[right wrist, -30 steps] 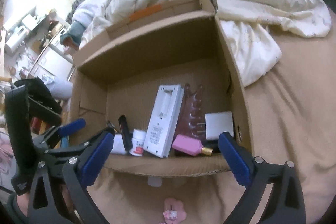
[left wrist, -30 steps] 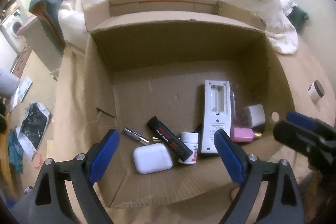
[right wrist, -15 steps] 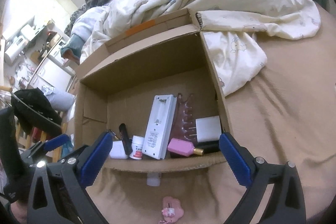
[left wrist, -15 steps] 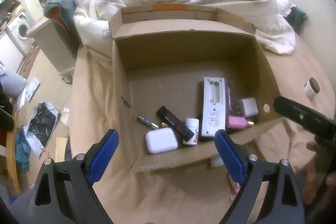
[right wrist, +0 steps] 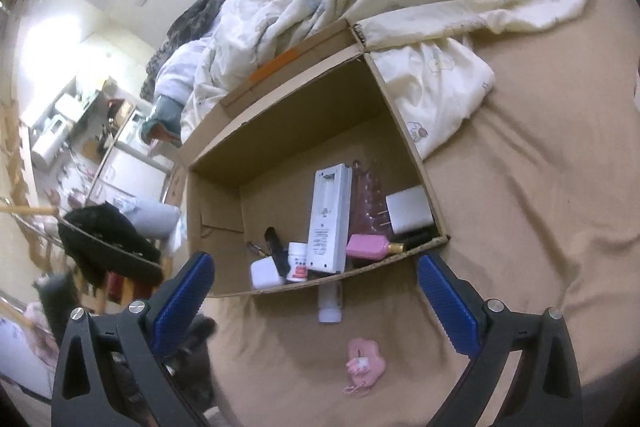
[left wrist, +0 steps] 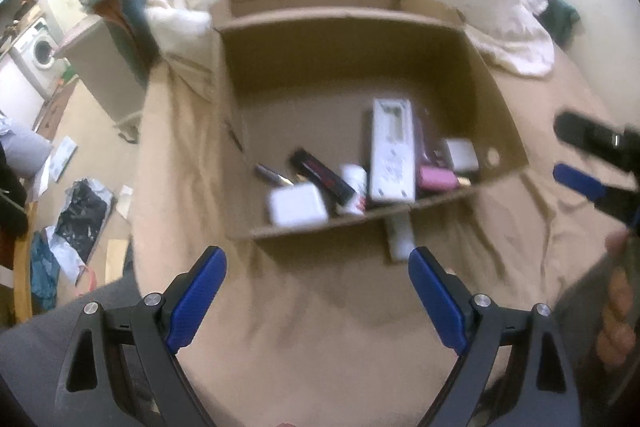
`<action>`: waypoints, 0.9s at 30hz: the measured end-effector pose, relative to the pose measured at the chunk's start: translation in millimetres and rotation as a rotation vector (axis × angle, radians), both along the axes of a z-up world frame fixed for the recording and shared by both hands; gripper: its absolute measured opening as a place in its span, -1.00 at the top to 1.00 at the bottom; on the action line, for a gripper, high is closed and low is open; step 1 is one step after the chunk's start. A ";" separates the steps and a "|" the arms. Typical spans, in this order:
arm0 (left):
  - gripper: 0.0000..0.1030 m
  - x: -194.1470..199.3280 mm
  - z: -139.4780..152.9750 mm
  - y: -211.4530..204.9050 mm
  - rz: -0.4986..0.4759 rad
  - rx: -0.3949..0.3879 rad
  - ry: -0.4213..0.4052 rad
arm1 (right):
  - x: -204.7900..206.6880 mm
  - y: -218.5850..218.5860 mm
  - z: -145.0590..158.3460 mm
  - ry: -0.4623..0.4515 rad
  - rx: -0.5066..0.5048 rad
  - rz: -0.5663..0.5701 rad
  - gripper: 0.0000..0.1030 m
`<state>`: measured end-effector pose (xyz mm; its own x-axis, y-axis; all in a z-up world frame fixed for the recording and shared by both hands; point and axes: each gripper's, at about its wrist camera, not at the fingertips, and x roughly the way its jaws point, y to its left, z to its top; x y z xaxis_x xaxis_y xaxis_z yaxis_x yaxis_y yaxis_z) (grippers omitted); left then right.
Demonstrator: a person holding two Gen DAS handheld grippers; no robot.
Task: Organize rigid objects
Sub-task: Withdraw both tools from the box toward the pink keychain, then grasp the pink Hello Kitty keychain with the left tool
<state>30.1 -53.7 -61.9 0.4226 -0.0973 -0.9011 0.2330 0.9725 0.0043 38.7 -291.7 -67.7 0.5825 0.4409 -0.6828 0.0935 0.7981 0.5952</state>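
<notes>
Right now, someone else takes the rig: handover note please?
Left gripper: open, empty, short of the box.
Right gripper: open, empty.
Cardboard box on the bed holds the white remote, pink bottle, white charger, pill bottle, white earbud case and black stick.
Left to do: white tube and pink clip lie on the sheet outside the box.

no readable text; print on the white remote (right wrist: 329, 223) and small bottle (right wrist: 298, 261) label was too blurry.
</notes>
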 end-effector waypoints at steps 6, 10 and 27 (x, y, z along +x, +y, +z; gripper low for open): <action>-0.78 -15.6 -29.3 -42.8 -0.010 0.040 0.064 | 0.8 -2.9 -5.5 0.026 -0.012 -0.022 -1.00; -0.78 -19.5 -54.2 -67.3 0.009 0.045 0.140 | 1.4 -7.6 -11.0 0.055 -0.019 -0.055 -1.00; -0.62 -24.7 -121.0 -122.1 0.077 0.123 0.282 | 4.8 -24.3 -29.7 0.140 0.034 -0.117 -1.00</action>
